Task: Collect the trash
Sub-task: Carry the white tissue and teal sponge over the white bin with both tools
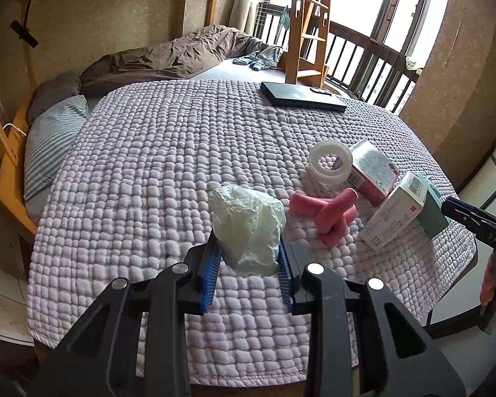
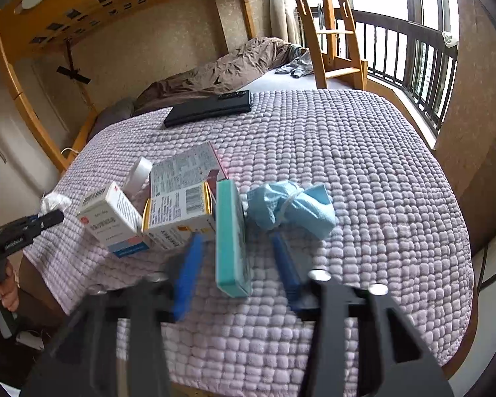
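Teal box (image 2: 232,238) stands on edge between the right gripper (image 2: 238,264) fingers — apart, untouched — long axis along them; left gripper (image 1: 248,258) clamps a plastic wad (image 1: 248,225).

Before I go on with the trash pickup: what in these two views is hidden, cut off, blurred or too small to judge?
- Left wrist view: the teal box is mostly hidden behind the white carton; the right gripper is cut off by the edge.
- Right wrist view: the right gripper is motion-blurred, so contact with the teal box is unclear.
- Right wrist view: the tape roll is half hidden by cartons.
- Both views: carton print is too small to read.
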Motion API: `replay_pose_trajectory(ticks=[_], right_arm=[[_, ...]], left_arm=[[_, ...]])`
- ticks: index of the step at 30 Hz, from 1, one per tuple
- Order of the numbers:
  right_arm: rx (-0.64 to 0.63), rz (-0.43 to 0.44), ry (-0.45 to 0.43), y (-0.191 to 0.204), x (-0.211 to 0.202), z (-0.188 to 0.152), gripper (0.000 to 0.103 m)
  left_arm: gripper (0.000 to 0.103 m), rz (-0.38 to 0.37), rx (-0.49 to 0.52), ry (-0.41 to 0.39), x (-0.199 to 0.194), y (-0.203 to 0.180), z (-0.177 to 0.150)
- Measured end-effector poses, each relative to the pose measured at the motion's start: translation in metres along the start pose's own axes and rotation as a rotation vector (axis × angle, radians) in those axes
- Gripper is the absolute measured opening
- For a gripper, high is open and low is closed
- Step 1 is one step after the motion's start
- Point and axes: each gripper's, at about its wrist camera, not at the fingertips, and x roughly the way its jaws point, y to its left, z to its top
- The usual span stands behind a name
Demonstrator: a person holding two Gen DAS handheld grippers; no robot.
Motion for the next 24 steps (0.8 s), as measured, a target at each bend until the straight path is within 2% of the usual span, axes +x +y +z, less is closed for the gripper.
replay_pose_trajectory(ticks=[8, 9, 11, 13, 24], right_arm=[[-0.036, 0.001, 0.049, 0.007, 0.022, 0.008, 0.046], [-0.036, 0.000, 0.058, 0.007, 0.026, 0.008, 0.043], [-0.043, -0.009, 0.090, 0.005, 0.037, 0.008, 0.022], [-0.055, -0.018, 0.105, 0.006, 0.042, 0.006, 0.016], [-0.041, 0.026, 0.031, 0.004, 0.001, -0.003, 0.016]], left_arm=[[0.034, -0.004, -0.023, 0.001, -0.005, 0.006, -0.006], [0.034, -0.004, -0.024, 0.002, -0.006, 0.007, -0.007], [0.033, -0.003, -0.021, 0.002, -0.007, 0.007, -0.008], [0.034, -0.003, -0.018, 0.000, -0.008, 0.006, -0.009], [0.033, -0.032, -0.012, -0.001, -0.017, -0.007, -0.013]])
